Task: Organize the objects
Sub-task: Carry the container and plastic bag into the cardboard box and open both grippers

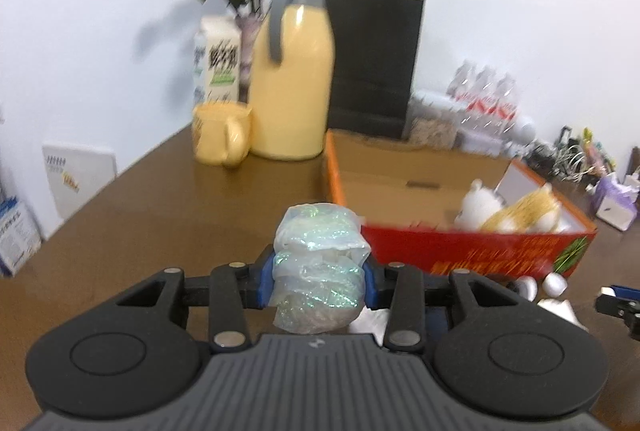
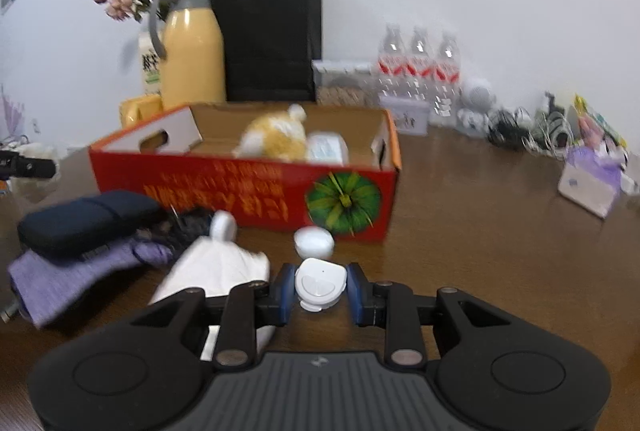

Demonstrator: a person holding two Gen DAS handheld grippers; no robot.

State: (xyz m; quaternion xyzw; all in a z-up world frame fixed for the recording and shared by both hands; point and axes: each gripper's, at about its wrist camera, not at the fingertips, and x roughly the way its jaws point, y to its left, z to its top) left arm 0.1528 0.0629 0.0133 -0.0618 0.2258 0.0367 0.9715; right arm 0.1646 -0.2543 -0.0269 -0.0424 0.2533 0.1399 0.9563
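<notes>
My left gripper (image 1: 318,281) is shut on a small clear plastic bag of iridescent glitter (image 1: 320,247), held up above the brown table. Just beyond it, to the right, is the open red cardboard box (image 1: 460,251). The box holds a yellow-and-white plush toy (image 1: 516,211). In the right wrist view my right gripper (image 2: 320,291) is shut on a small white round device (image 2: 320,281), low over the table in front of the red box (image 2: 224,187). A white cap-like piece (image 2: 314,241) lies just ahead of it.
A white cloth (image 2: 216,267), a purple cloth (image 2: 68,279) and a dark case (image 2: 88,219) lie left of the right gripper. A yellow jug (image 1: 292,83), yellow mug (image 1: 220,135), black paper bag (image 1: 374,63) and water bottles (image 2: 418,63) line the wall.
</notes>
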